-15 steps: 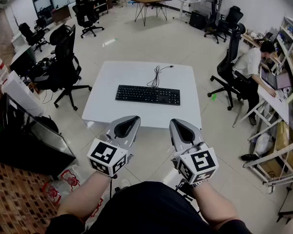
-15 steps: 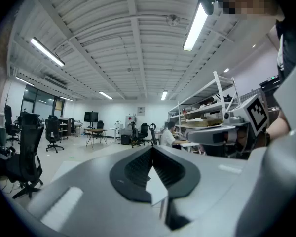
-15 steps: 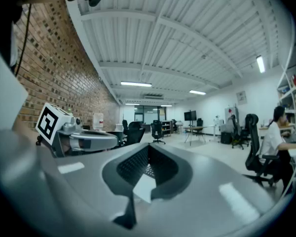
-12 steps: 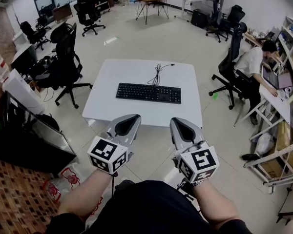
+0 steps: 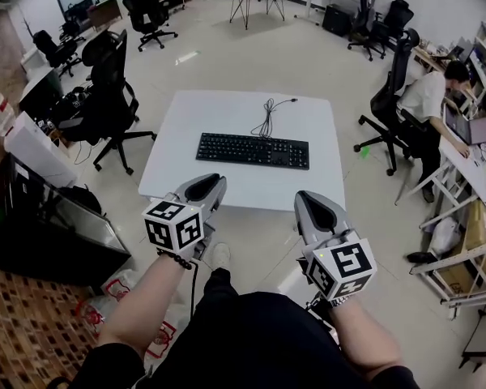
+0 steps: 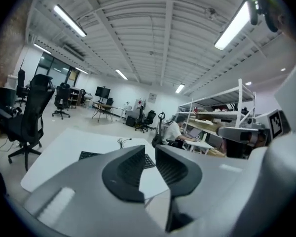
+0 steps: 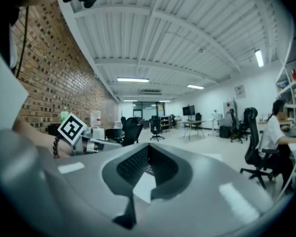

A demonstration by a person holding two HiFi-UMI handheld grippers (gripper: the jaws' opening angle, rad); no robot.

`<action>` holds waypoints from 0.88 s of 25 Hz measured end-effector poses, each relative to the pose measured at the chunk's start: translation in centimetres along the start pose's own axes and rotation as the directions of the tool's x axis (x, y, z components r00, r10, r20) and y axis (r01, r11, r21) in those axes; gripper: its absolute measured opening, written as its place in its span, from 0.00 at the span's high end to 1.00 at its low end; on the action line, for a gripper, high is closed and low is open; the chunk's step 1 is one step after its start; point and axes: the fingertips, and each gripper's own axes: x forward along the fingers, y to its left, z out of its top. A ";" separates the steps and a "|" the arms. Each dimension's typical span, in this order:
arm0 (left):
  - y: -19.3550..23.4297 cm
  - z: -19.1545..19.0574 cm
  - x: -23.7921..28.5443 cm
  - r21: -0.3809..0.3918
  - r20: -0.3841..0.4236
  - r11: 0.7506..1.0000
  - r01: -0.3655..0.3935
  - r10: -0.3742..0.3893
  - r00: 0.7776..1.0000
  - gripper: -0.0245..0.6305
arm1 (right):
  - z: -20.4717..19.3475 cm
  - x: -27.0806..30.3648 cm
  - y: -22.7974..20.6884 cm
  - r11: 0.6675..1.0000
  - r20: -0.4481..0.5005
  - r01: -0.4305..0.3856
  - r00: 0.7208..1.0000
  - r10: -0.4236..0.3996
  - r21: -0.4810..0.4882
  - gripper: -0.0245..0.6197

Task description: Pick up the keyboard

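Note:
A black keyboard [image 5: 253,150] lies across the middle of a white table [image 5: 178,173], its cable [image 5: 267,117] trailing toward the far edge. Both grippers hover in front of the table's near edge, apart from the keyboard. My left gripper [image 5: 206,186] is just short of the edge, its jaws a narrow gap apart with nothing between them [image 6: 149,154]. My right gripper [image 5: 312,203] hangs lower right, jaws closed tip to tip and empty [image 7: 148,149]. In the left gripper view the keyboard [image 6: 89,155] shows beyond the jaws.
Black office chairs stand left of the table [image 5: 105,96] and right of it [image 5: 393,87]. A person [image 5: 429,100] sits at a desk on the right, next to shelving [image 5: 470,258]. A dark cabinet [image 5: 40,225] is at the left. My foot [image 5: 219,255] is on the floor below the table edge.
The table has come a little closer in view. My left gripper has risen toward the table edge, the right has drifted right, and a foot now shows between them.

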 end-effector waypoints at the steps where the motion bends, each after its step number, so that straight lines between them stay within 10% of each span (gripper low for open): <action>1: 1.5 -0.1 0.6 -0.023 -0.008 1.000 -0.009 0.009 1.000 0.89 | -0.1 0.6 -0.5 1.000 -0.004 0.009 1.000 -0.009 0.005 0.96; 14: 24.3 -4.4 11.0 -0.209 -0.275 0.959 -0.189 0.128 0.953 0.74 | -2.6 14.2 -5.4 0.989 -0.121 0.114 0.987 -0.102 0.098 0.96; 22: 32.3 -10.1 16.7 -0.380 -0.440 0.901 -0.211 0.024 0.898 0.74 | -5.5 20.7 -8.0 0.964 -0.205 0.200 0.965 -0.163 0.177 0.96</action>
